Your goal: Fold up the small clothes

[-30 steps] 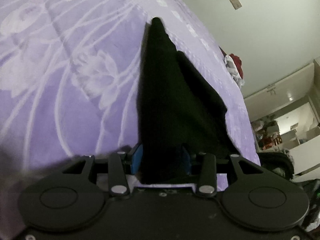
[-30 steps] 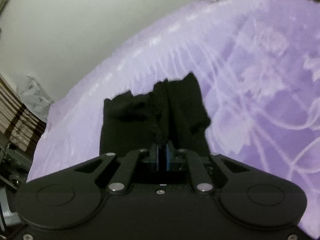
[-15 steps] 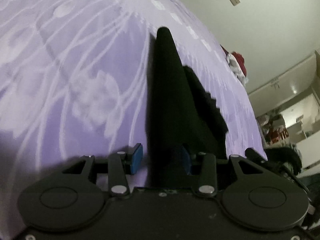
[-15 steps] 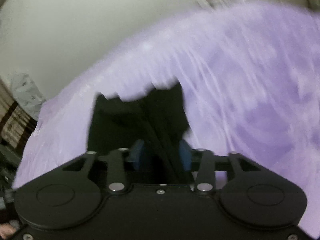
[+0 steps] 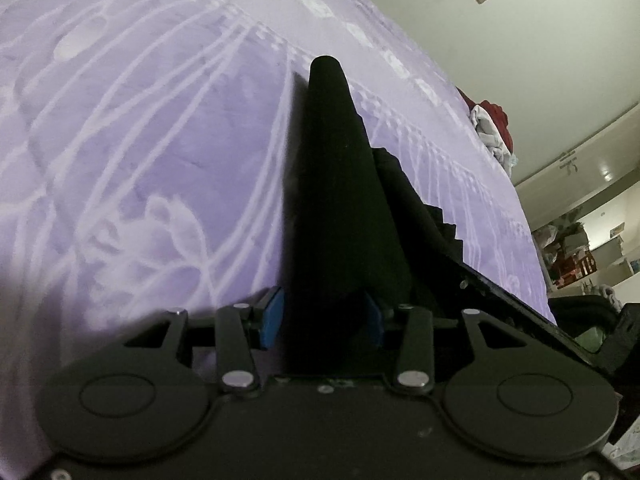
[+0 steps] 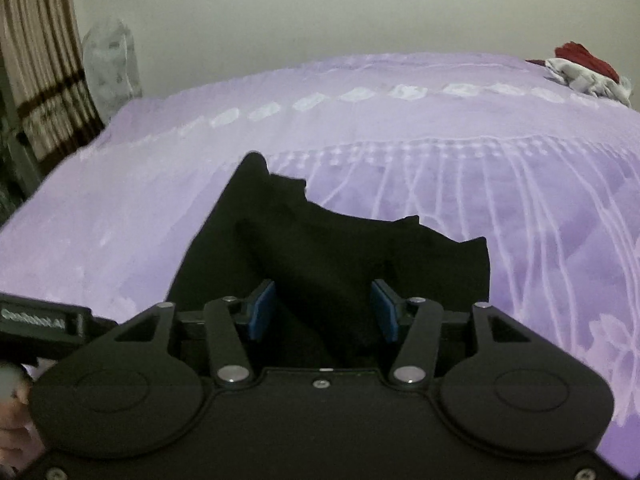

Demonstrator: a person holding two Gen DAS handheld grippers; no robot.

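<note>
A small black garment (image 5: 340,216) lies folded on the purple bedspread (image 5: 140,140); it also shows in the right wrist view (image 6: 328,248). My left gripper (image 5: 322,314) is open, its blue pads (image 5: 273,312) spread either side of the cloth's near end. My right gripper (image 6: 322,312) is open too, blue pads (image 6: 262,310) apart, with the cloth lying between and under them. The right gripper's body (image 5: 520,320) shows at the left view's right edge, close beside the left one.
A red and white pile of clothes (image 6: 588,72) sits at the bed's far right corner. A curtain (image 6: 36,60) and a plastic bag (image 6: 108,60) stand beyond the left edge. Shelves with clutter (image 5: 580,252) lie past the bed's right side.
Both grippers have opened and let go of the black garment, which now rests on the bed. The right gripper's view has swung level and come close to the left gripper.
</note>
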